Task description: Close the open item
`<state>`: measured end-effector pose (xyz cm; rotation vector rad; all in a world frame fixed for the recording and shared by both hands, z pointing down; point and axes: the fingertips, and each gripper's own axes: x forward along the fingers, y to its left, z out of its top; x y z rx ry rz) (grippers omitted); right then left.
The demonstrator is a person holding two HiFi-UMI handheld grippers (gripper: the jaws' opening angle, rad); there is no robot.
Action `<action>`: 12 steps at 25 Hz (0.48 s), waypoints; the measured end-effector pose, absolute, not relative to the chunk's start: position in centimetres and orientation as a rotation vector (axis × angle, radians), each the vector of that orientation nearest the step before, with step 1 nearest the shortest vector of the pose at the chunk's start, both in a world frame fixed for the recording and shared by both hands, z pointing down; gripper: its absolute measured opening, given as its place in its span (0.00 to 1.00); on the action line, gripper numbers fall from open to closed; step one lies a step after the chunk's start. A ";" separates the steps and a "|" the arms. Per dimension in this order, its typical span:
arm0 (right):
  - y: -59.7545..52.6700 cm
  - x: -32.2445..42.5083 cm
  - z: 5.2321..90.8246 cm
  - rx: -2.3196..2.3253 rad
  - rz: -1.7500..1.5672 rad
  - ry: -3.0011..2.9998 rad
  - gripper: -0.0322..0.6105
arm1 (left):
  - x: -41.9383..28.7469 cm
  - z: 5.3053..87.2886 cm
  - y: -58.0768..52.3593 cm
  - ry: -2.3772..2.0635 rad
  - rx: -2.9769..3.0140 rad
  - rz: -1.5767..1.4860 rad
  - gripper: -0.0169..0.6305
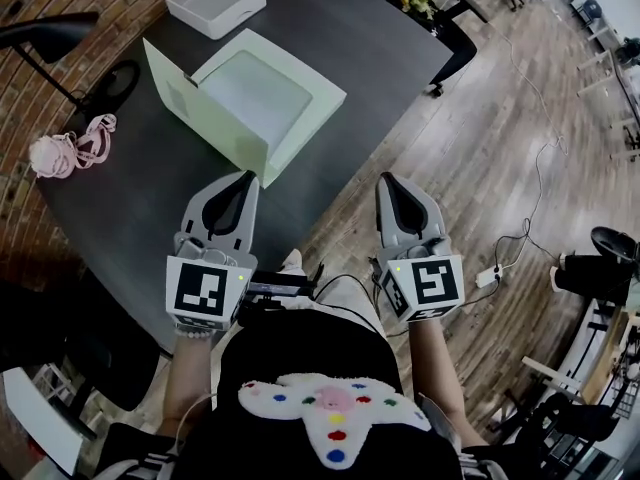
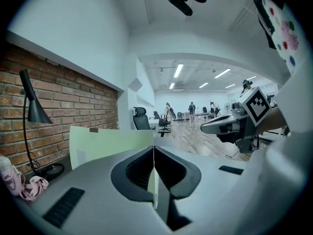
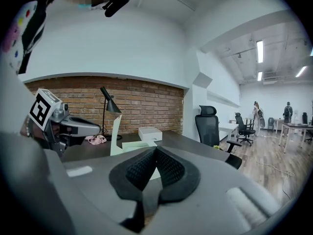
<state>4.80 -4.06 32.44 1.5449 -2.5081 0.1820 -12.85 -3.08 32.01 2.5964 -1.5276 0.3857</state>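
– One open item is seen: a pale green box (image 1: 300, 98), flat and shallow, with a whiter panel set inside its green frame. How is its lid placed?

– The lid (image 1: 185, 93) is stood upright along the box's left edge in the head view. The box is laid on the dark surface (image 1: 120, 218), near the edge that faces the person, between a white tray (image 1: 215, 0) at the far end and the two tools.

– And how are the tools held?

– Both are clenched, and nothing is gripped. The left tool (image 1: 248, 178) is shown in its own view with the jaws pressed together at the tips. It is pointed at the box's near corner and is set just beside it. Whether the corner is touched cannot be told. The right tool (image 1: 388, 180) is likewise closed on nothing. It is held off the surface, above the wooden floor (image 1: 480, 168), apart from the box.

– What is hidden or unclear?

– In the left gripper view the lower part of the box is covered by the tool's own body, so only the lid is seen there. The hands are concealed behind the marker cubes. A lamp (image 1: 45, 30) is cut off at the head view's left edge, and a pink bundle (image 1: 70, 148) near it cannot be made out clearly.
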 end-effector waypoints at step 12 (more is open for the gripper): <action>-6.5 4.8 33.2 1.443 0.196 -2.542 0.06 | -12.6 34.6 -4.7 -1.716 2.429 0.545 0.42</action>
